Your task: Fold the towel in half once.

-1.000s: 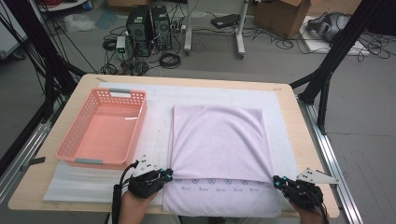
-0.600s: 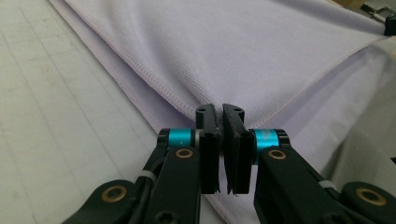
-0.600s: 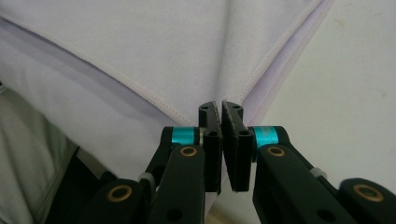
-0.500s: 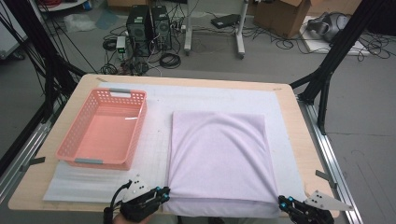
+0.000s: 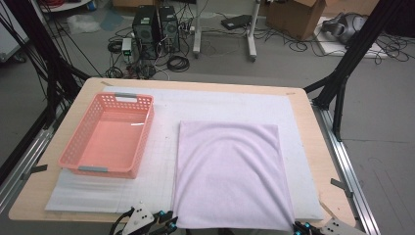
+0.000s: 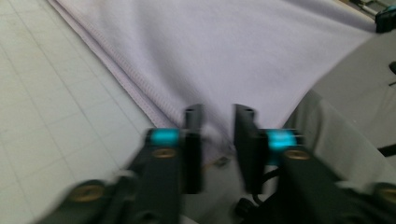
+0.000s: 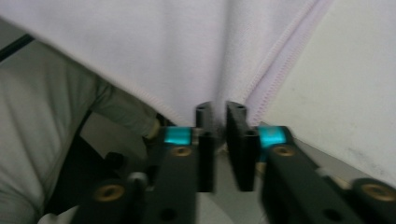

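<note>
A lilac towel [image 5: 227, 171] lies folded flat on the white foam mat [image 5: 161, 166], its near edge at the table's front edge. My left gripper [image 5: 164, 223] is at the towel's near left corner. In the left gripper view the towel [image 6: 233, 56] tapers to a corner between the jaws of the left gripper [image 6: 218, 116], which have just been opening and stand apart from the cloth. My right gripper [image 5: 301, 227] is at the near right corner. In the right gripper view the towel [image 7: 163, 46] runs a fold into the narrow gap of the right gripper [image 7: 219, 109], whose jaws have also just been opening.
A pink plastic basket [image 5: 107, 137] stands empty on the left of the mat. The wooden table [image 5: 313, 122] ends just past the towel on the right. Black frame posts, computers and cables stand on the floor beyond.
Both hands have drawn back toward the table's near edge, pulling the towel along with them. The towel's near strip with its printed hem no longer shows.
</note>
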A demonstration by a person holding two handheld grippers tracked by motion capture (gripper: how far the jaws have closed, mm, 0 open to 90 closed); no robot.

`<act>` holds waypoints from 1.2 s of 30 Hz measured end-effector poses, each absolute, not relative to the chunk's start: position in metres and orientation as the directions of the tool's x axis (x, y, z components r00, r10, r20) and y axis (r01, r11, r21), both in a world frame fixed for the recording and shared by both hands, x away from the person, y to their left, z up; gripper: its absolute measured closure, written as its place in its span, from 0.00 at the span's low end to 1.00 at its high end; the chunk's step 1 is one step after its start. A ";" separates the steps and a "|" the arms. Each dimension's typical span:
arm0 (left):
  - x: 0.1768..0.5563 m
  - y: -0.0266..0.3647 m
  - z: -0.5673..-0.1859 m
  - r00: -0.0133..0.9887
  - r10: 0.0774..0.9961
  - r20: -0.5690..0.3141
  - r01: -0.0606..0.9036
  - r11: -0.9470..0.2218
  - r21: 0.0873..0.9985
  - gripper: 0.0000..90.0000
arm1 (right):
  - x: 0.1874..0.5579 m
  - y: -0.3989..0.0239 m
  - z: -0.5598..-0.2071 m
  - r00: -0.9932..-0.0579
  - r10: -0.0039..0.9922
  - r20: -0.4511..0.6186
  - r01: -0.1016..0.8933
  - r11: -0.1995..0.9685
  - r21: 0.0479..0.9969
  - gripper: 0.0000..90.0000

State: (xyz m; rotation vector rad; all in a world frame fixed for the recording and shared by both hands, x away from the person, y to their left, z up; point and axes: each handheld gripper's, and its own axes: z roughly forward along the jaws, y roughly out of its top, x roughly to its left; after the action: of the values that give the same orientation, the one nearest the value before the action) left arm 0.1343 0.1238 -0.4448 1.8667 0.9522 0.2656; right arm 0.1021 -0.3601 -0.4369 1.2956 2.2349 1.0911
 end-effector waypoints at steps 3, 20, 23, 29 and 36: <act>0.145 0.126 -0.442 0.656 0.722 -0.222 0.486 -0.178 0.856 0.63 | 0.107 -0.364 -0.437 -0.501 0.860 0.097 0.583 0.253 0.772 0.75; 0.241 0.117 -0.438 0.635 0.733 -0.245 0.510 -0.160 0.845 0.71 | 0.161 -0.369 -0.430 -0.461 0.882 0.098 0.547 0.196 0.814 0.71; 0.260 0.113 -0.443 0.620 0.748 -0.238 0.534 -0.180 0.826 0.71 | 0.173 -0.369 -0.430 -0.464 0.881 0.097 0.544 0.197 0.816 0.71; 0.280 0.104 -0.450 0.596 0.786 -0.166 0.553 -0.252 0.794 0.72 | 0.192 -0.371 -0.430 -0.460 0.882 0.103 0.547 0.190 0.815 0.71; 0.275 0.106 -0.447 0.566 0.822 -0.069 0.529 -0.297 0.795 0.96 | 0.206 -0.373 -0.432 -0.456 0.884 0.105 0.551 0.188 0.813 0.71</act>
State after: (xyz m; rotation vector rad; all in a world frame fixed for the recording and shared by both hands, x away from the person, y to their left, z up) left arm 0.2751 0.1057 -0.4467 1.9786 1.0837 0.4528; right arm 0.2060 -0.3734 -0.4318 1.3467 2.0815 1.1663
